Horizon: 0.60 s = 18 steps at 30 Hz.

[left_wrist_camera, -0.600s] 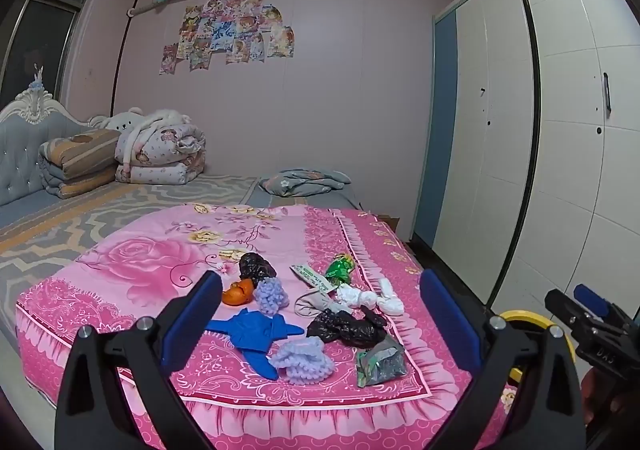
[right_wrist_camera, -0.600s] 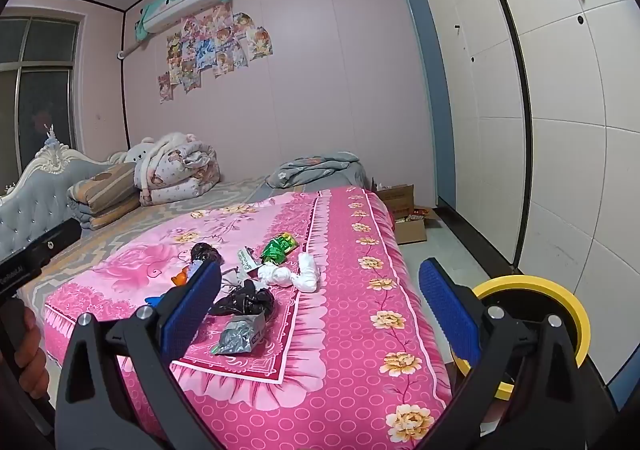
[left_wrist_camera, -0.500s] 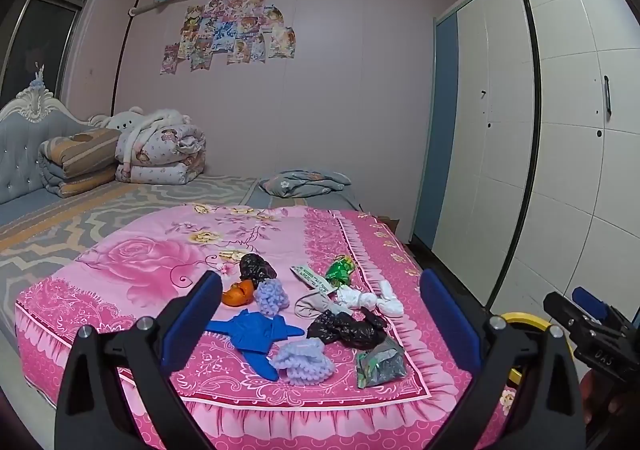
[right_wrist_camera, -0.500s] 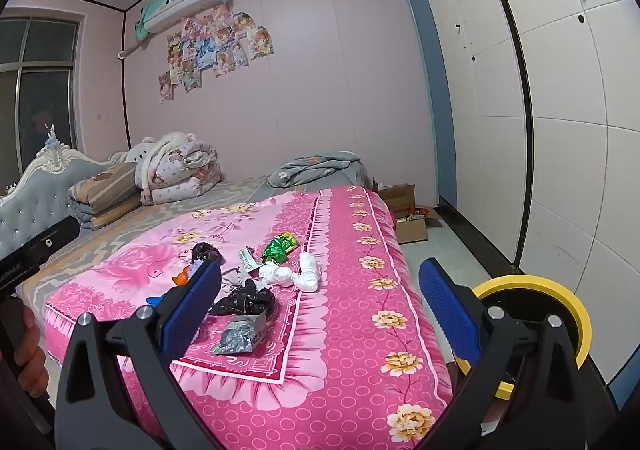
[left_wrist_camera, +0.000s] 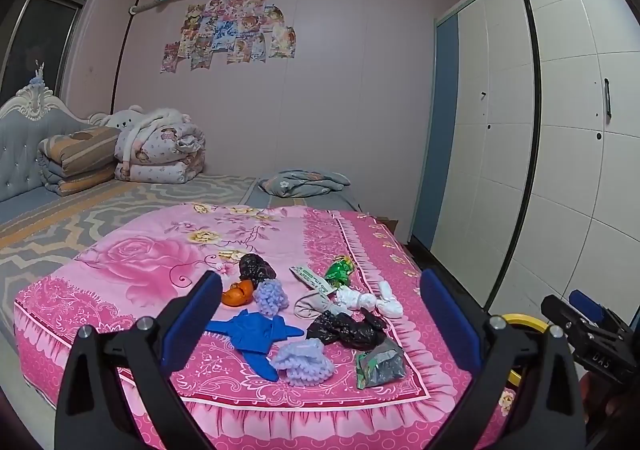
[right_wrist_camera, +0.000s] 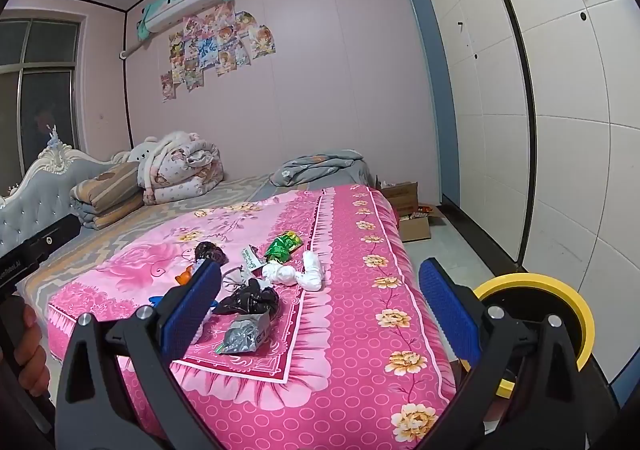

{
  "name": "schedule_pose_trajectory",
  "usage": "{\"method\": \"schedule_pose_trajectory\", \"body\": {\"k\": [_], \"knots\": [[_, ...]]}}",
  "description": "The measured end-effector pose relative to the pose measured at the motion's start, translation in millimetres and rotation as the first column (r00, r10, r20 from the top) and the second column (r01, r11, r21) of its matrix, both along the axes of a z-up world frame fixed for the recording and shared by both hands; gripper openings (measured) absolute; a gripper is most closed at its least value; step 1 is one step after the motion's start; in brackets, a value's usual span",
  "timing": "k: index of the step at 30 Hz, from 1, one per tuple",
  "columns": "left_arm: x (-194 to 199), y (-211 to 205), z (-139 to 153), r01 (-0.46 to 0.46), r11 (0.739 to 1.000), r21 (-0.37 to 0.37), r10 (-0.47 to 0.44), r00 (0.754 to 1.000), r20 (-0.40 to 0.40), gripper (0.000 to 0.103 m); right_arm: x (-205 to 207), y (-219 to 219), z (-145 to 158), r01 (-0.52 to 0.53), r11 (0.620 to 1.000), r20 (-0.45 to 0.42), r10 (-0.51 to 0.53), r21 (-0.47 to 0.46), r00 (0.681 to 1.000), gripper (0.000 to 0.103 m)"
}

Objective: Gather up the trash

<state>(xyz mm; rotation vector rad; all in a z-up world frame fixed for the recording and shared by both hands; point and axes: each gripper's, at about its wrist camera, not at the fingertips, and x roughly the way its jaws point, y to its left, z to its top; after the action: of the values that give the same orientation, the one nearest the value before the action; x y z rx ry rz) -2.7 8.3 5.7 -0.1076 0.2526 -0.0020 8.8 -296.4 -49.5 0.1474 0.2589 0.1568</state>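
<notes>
Presently we find the trash scattered on the pink floral bedspread (left_wrist_camera: 132, 262), near its foot edge. We note a silver foil wrapper (left_wrist_camera: 380, 362) closest to the edge, a crumpled black plastic bag (left_wrist_camera: 346, 330) just behind it, white crumpled tissue (left_wrist_camera: 360, 299), a green snack packet (left_wrist_camera: 338, 270), a paper strip wrapper (left_wrist_camera: 314, 279), a second black bag (left_wrist_camera: 256, 268), an orange peel (left_wrist_camera: 239, 292), a blue glove (left_wrist_camera: 256, 332) and two lilac knitted pieces (left_wrist_camera: 304, 362). All lie close together, several touching. A yellow-rimmed bin (right_wrist_camera: 560, 310) stands on the floor beside the bed, on the right.

Compared with half a second ago, we record almost no change: the litter lies as before, and both views have shifted only slightly.

We observe the left gripper (left_wrist_camera: 320, 314) spread wide, its blue pads framing the heap, holding and touching nothing. The right gripper (right_wrist_camera: 320, 302) is likewise spread wide and empty, clear of the bedspread, the bin showing behind its right finger.
</notes>
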Motion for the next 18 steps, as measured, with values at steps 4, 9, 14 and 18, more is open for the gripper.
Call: {"method": "schedule_pose_trajectory", "body": {"k": [4, 9, 14, 18], "knots": [[-0.5, 1.0, -0.9, 0.002, 1.0, -0.001, -0.002, 1.0, 0.002, 0.096, -0.5, 0.2, 0.2, -0.001, 1.0, -0.001, 0.001, 0.001, 1.0, 0.095], [-0.7, 2.1, -1.5, 0.001, 1.0, -0.002, -0.001, 1.0, 0.002, 0.096, -1.9, 5.7, -0.5, -0.002, 1.0, -0.001, 0.002, 0.001, 1.0, 0.095], [0.1, 0.7, -2.8, 0.0, 1.0, 0.005, 0.0, 1.0, 0.002, 0.096, -1.3, 5.9, -1.0, -0.003, 1.0, -0.005, 0.003, 0.003, 1.0, 0.095], [0.0, 0.2, -2.9, 0.0, 1.0, 0.006, 0.0, 1.0, 0.001, 0.096, 1.3, 8.7, -6.4, -0.007, 1.0, -0.009, 0.007, 0.007, 1.0, 0.095]]}}
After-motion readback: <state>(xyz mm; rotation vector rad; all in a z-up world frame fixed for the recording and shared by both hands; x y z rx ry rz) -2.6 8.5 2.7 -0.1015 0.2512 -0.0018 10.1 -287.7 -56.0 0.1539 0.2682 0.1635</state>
